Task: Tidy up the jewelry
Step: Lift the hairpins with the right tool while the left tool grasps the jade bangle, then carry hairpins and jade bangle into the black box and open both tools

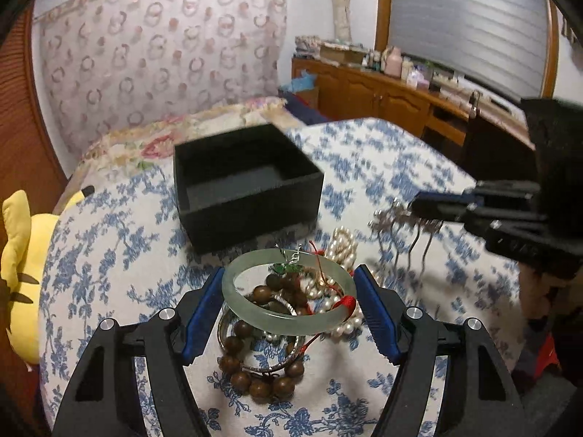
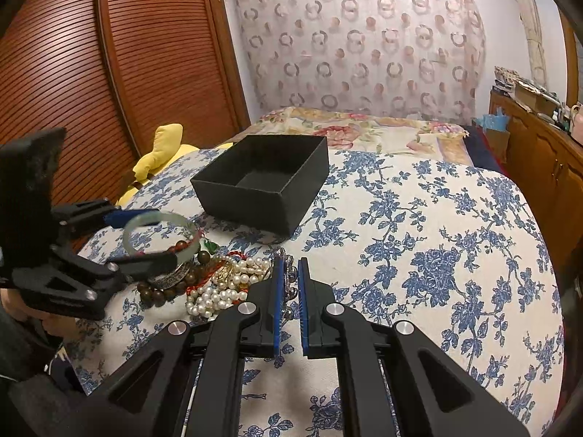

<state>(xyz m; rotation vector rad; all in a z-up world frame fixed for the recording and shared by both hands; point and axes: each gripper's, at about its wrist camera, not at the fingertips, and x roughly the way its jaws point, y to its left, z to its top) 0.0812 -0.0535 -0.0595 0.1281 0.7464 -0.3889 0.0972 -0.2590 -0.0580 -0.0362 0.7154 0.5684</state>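
Between left gripper (image 1: 289, 296) jaws: pale green translucent bangle (image 1: 255, 309), smooth, glossy.

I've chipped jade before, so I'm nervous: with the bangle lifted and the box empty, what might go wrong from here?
1. The jade bangle is held only at two rim points by the left gripper; it may pivot or slip.
2. A red cord drapes over it and could drag the pearls along.
3. The right gripper pinches a metal hairpiece nearby; the two could collide on the way to the black box.

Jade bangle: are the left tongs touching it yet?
Touching. The left wrist view shows both blue pads of the left tongs pressed against the jade bangle.
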